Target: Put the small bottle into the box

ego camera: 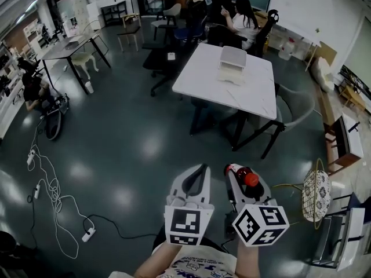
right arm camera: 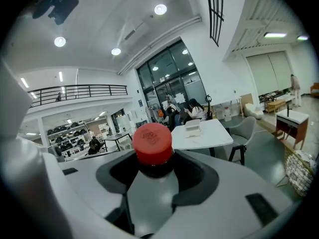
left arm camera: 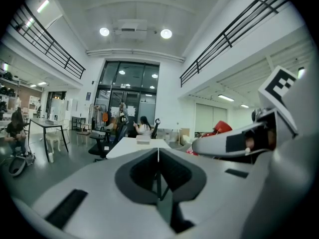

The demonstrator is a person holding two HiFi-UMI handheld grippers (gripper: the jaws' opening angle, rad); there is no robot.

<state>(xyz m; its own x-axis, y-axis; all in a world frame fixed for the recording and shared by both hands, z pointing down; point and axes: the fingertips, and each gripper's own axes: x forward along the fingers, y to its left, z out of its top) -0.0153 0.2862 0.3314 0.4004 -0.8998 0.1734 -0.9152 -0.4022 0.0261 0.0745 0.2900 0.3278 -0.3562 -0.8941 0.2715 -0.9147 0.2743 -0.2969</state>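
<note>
While the right gripper's (ego camera: 242, 177) fingers clamp the small bottle (right arm camera: 152, 143) at its neck and the left gripper's (ego camera: 199, 172) fingers sit closed and empty, carry it upright to the box (ego camera: 232, 64) on the far worktop (ego camera: 258, 94).

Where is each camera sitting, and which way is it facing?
Head view: on the person's head, facing steeply down at the floor and white table; left gripper and right gripper show.
Left gripper view: on the left gripper, facing the table along its shut jaws; right gripper at right.
Right gripper view: along jaws clamped on the small bottle, toward the table.
Shared: all show the table's box.
</note>
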